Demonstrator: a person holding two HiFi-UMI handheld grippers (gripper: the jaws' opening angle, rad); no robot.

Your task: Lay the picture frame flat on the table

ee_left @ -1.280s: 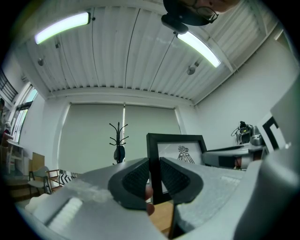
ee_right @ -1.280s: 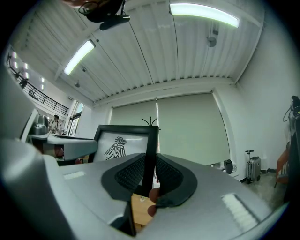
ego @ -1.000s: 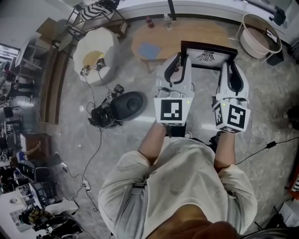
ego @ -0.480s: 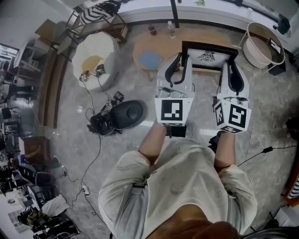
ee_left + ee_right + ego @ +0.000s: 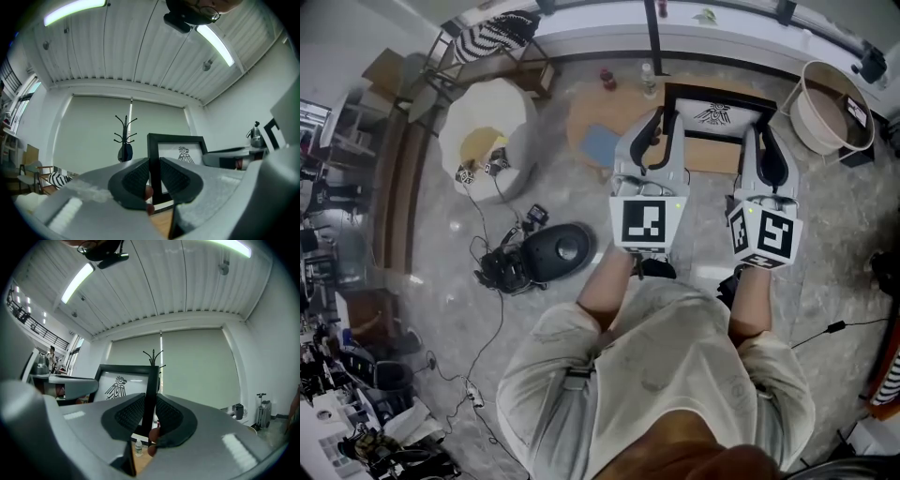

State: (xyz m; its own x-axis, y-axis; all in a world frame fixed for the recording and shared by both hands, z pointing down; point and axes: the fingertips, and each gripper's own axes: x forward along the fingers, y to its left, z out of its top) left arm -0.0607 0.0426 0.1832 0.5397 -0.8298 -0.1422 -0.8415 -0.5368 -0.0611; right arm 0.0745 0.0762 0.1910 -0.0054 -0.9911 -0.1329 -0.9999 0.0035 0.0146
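Observation:
I hold a black picture frame with a bird print upright in the air, one gripper on each side. The left gripper is shut on the frame's left edge; the pads press it from both sides. On the frame's right edge the right gripper is shut in the same way. The left gripper view shows the bird print just past the jaws, and the right gripper view shows it too. Below and beyond the frame lies the oval wooden table.
On the table lie a blue square item and two small bottles. A white armchair stands to the left, a round basket to the right. A black domed object and cables lie on the floor.
The table, chair and basket have slid down in the head view, so I have come nearer the table. Both grippers keep the same hold on the frame.

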